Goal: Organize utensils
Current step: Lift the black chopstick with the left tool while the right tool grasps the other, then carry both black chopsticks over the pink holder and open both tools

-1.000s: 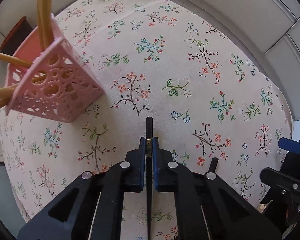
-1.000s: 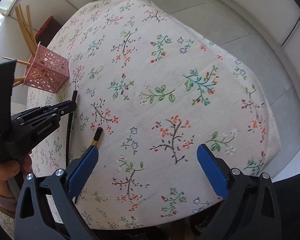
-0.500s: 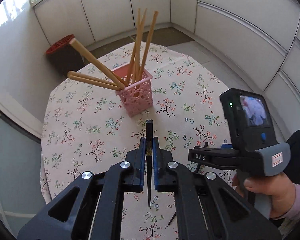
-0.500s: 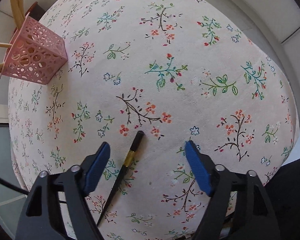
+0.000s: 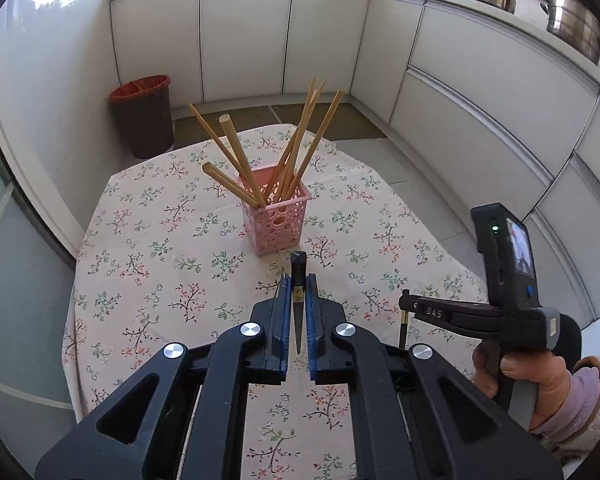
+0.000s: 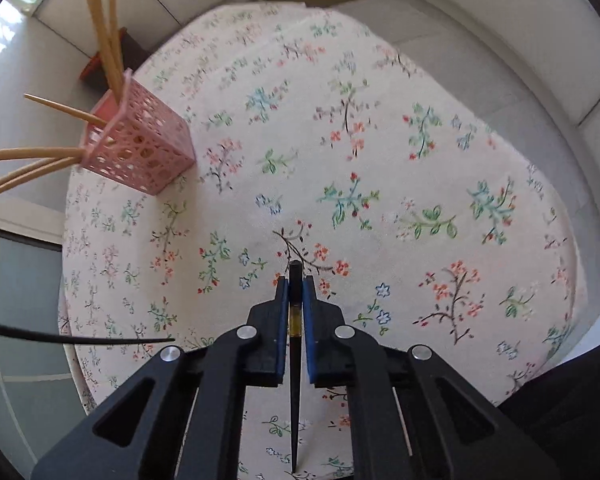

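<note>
Black chopstick [image 6: 295,280] tips run hidden behind both grippers' frames.

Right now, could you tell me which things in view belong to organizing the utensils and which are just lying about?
Part of the job:
- left gripper, black chopstick
- right gripper, second black chopstick
- pink basket
- wooden chopsticks

Just lying about:
- trash bin
- pots

Perforated pink plastic basket [image 5: 277,220] holds pale wooden chopsticks [image 5: 236,160] (matt, smooth) on floral cloth tablecloth [image 5: 148,264].
</note>
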{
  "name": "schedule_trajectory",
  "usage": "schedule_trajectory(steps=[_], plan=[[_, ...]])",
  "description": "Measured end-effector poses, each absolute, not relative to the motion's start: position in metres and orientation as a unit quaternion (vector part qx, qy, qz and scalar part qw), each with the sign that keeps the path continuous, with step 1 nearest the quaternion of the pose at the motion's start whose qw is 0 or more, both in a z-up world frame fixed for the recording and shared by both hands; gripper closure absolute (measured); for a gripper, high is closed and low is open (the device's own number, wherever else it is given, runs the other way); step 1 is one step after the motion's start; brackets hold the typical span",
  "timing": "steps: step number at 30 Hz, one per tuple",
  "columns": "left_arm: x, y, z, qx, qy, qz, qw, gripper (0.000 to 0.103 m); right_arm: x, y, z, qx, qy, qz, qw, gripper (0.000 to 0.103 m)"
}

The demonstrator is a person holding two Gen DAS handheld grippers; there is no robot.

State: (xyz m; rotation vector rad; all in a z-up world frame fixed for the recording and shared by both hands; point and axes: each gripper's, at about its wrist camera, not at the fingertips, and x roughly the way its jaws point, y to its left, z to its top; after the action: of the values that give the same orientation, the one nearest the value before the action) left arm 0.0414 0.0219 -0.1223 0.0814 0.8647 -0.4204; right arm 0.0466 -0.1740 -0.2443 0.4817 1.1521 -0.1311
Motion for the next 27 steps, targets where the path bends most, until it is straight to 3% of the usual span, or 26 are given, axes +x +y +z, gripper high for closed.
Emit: schedule_trajectory(steps=[7,16,21,27], plan=[[0.027,0.018,-0.086,0.026,0.375,-0.201,0.905,0.097,0.023,-0.192,-0.135,0.144,0.425,-0.019,0.894,0.096],[0.049,0.007,-0.002,0.023,0.293,-0.191,0.937,0.097,0.042,-0.188,-0.018,0.149,0.301,0.033,0.941,0.096],[0.093,0.001,0.011,0.008,0.277,-0.176,0.944,0.097,0.069,-0.181,0.009,0.161,0.281,0.056,0.944,0.096],[0.143,-0.003,-0.011,-0.007,0.298,-0.159,0.941,0.096,0.113,-0.172,0.006,0.16,0.284,0.061,0.943,0.096]])
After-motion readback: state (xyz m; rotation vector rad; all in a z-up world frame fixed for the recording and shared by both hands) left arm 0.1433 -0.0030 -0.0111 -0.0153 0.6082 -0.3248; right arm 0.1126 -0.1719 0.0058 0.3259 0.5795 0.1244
